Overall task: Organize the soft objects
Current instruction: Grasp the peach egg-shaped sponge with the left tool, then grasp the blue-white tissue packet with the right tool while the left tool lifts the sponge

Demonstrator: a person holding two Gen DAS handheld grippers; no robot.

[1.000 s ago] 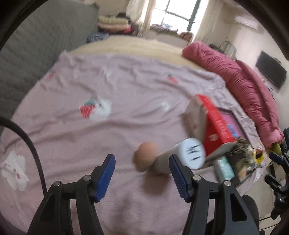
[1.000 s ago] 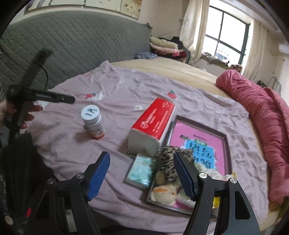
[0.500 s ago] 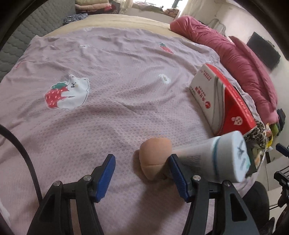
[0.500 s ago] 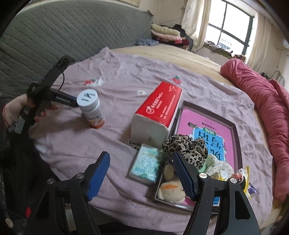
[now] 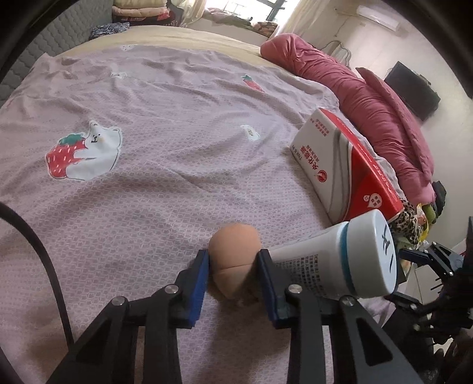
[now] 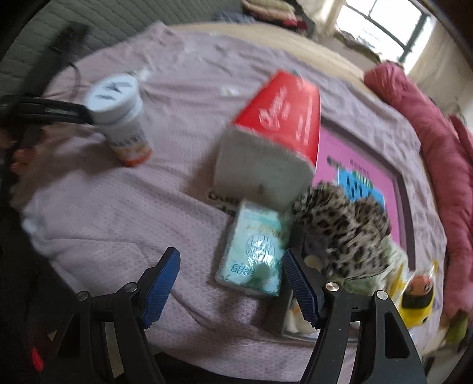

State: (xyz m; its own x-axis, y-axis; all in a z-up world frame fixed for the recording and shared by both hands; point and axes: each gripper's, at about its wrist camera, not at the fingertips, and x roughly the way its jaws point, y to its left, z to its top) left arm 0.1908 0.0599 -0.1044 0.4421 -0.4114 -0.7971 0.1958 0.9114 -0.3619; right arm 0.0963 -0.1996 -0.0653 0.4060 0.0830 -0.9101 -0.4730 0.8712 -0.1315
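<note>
My left gripper (image 5: 233, 265) is shut on a tan, egg-shaped soft sponge (image 5: 235, 251) lying on the lilac bedsheet (image 5: 165, 124), right beside a white bottle (image 5: 351, 257). My right gripper (image 6: 230, 283) is open and empty, low over a small green tissue pack (image 6: 254, 254). A leopard-print soft item (image 6: 346, 230) lies right of the pack on a pink picture frame (image 6: 363, 174), with a yellow toy (image 6: 414, 298) beyond it. A red and white tissue pack (image 6: 275, 138) lies behind the green one; it also shows in the left wrist view (image 5: 340, 165).
The white bottle (image 6: 121, 118) stands left of the red pack, with the left gripper's black arm (image 6: 44, 109) touching it. A rolled red quilt (image 5: 363, 97) lies along the bed's far side. A grey padded headboard (image 6: 71, 20) is at the back left.
My left gripper has closed its fingers onto the tan sponge. My right gripper has moved forward and down toward the green tissue pack; its view is now blurred.
</note>
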